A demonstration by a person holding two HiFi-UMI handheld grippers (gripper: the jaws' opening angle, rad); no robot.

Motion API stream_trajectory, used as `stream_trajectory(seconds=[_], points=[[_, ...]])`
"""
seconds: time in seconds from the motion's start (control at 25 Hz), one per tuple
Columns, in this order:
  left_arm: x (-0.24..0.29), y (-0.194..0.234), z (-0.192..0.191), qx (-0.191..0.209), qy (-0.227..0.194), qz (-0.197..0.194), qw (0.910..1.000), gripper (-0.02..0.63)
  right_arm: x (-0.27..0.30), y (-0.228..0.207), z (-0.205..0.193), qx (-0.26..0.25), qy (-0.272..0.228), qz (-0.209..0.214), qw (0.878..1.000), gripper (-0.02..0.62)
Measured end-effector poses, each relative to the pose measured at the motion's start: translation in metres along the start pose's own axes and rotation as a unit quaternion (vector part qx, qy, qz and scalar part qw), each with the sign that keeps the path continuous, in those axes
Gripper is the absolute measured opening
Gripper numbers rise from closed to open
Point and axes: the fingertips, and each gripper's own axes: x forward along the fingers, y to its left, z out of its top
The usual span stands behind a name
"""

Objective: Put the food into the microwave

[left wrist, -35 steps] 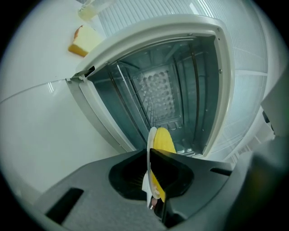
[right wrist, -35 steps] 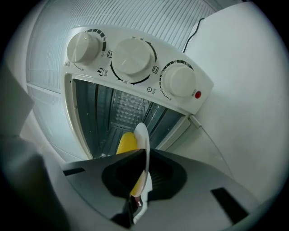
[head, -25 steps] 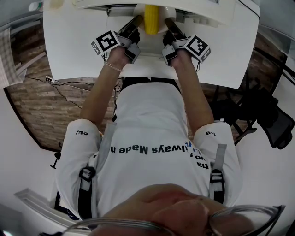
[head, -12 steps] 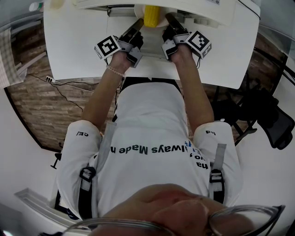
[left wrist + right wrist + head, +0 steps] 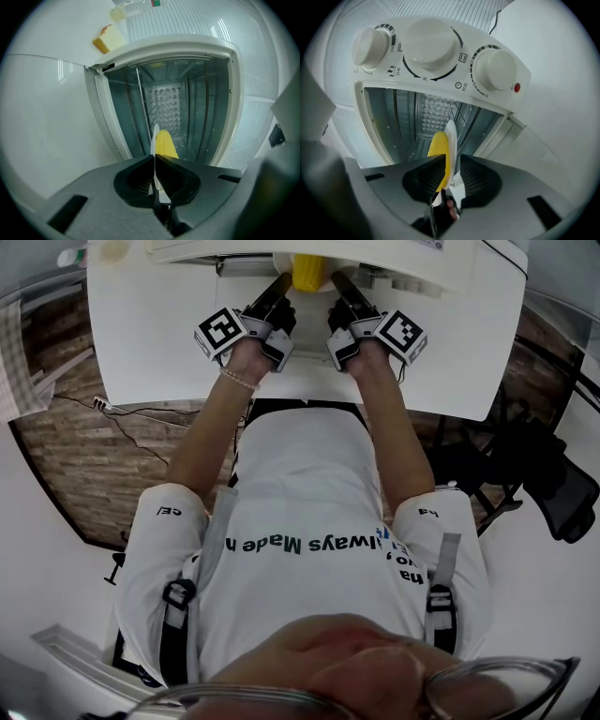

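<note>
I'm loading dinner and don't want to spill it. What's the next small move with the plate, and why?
Probably slide the plate straight forward into the microwave. The left gripper and right gripper clamp its rim, and the corn is only at the open front, not set down.

One microwave [image 5: 187,43], three knobs [image 5: 432,47] [image 5: 370,46] [image 5: 497,70], one plate [image 5: 451,133], one corn cob [image 5: 438,145], two grippers [image 5: 279,285] [image 5: 336,282].

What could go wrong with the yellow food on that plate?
The left gripper and right gripper each pinch only the thin rim of the plate, so it could slip or tip. If it tilts, the yellow food could roll off. The plate might also bump the microwave frame going in.
</note>
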Motion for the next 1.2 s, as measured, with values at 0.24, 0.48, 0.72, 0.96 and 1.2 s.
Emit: stream_trajectory(seconds=[0.24,0.48,0.72,0.96,1.2], points=[[0.008,-0.001,0.002,-0.002,-0.002,0.000,1.0000,0.015,-0.005,0.003,-0.021,0.012,0.017,0.005,1.000,0.061],[0.015,-0.001,0.005,-0.003,0.001,-0.001,1.0000,0.015,0.000,-0.002,-0.014,0.033,0.008,0.004,0.999,0.026],[0.024,-0.003,0.011,-0.003,-0.001,-0.009,1.0000,0.015,0.008,-0.001,-0.006,0.037,-0.002,0.008,0.999,0.023],[0.030,-0.005,0.017,0.001,0.000,0.005,1.0000,0.017,0.015,0.004,0.001,0.036,-0.010,0.009,0.999,0.023],[0.039,-0.003,0.023,0.004,0.004,0.016,0.9999,0.017,0.024,0.001,0.010,0.039,-0.014,0.006,0.999,0.023]])
